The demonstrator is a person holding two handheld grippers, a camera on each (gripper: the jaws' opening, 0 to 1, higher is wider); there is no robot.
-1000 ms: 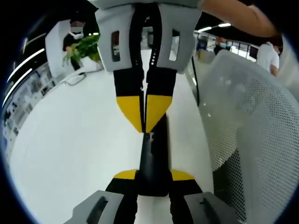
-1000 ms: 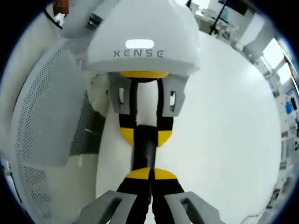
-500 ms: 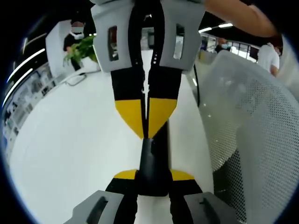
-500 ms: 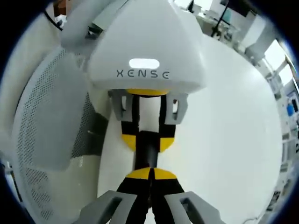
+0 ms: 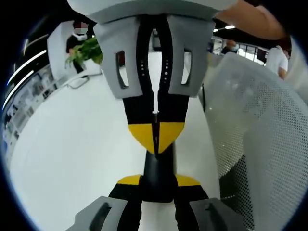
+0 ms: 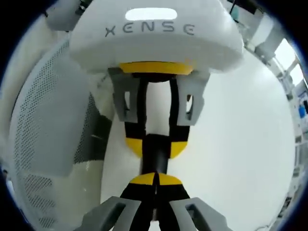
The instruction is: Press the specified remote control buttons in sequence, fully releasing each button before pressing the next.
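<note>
A: Remote control (image 5: 157, 175) entry. Start with the biggest things: white table (image 5: 72, 159) underneath, white mesh chair (image 5: 260, 125) along one edge of it, a green plant (image 5: 86, 48) at the far end.

B: Agreed. Where is the remote itself?

A: Black and slim, held above the table. In the left gripper view the left gripper (image 5: 157, 180) clenches one end between its yellow tips. In the right gripper view the same gripper (image 6: 156, 144) faces the camera, remote (image 6: 155, 156) running from its tips toward the lens.

B: And the right gripper?

A: Right gripper (image 6: 155, 179): jaws drawn together into a single yellow point, nothing held between them. In the left gripper view it (image 5: 156, 139) comes in from the top, tip set against the remote's upper face.

B: Pressing, then?

A: Judged as a press under way; tip and remote appear to touch, but the button beneath is hidden by the tip, so I cannot tell which one, nor whether it is fully depressed.

B: Progress through the sequence?

A: Cannot be read off these frames; no display or indicator shows. At the least, this button must be fully released; any later presses remain.
</note>
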